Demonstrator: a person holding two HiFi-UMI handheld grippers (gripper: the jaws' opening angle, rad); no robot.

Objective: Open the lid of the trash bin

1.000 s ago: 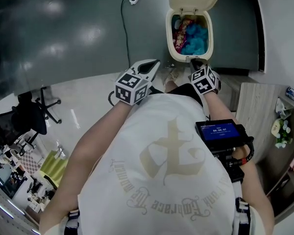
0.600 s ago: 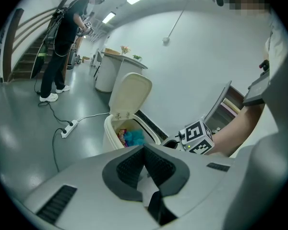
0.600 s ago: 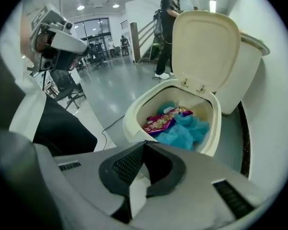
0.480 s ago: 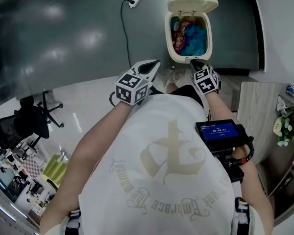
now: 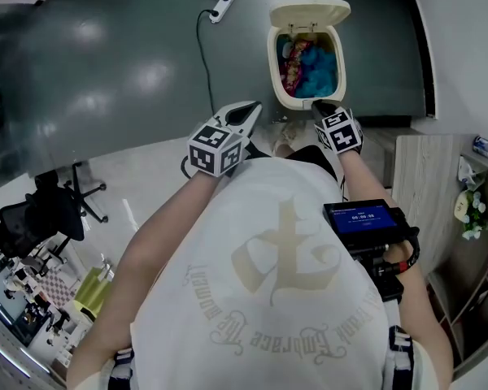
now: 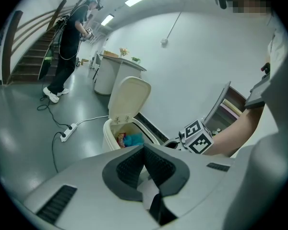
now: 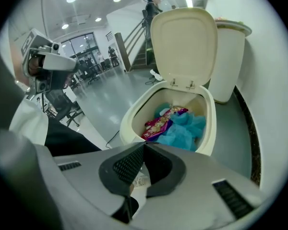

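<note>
The cream trash bin stands on the grey floor with its lid raised and tipped back. Blue crumpled material and a colourful wrapper lie inside. My right gripper is shut and empty, its tip just at the bin's near rim. In the right gripper view the bin's rim, the upright lid and the blue material lie just past the gripper. My left gripper is shut on nothing, left of the bin and short of it; its own view shows the bin ahead.
A power strip with cable lies on the floor left of the bin. A taller white bin stands behind it by the wall. A wooden cabinet is at the right, an office chair at the left. A person stands by the stairs.
The lid stays open throughout. The bin sits a little further left in the head view, and both grippers have hardly moved.
</note>
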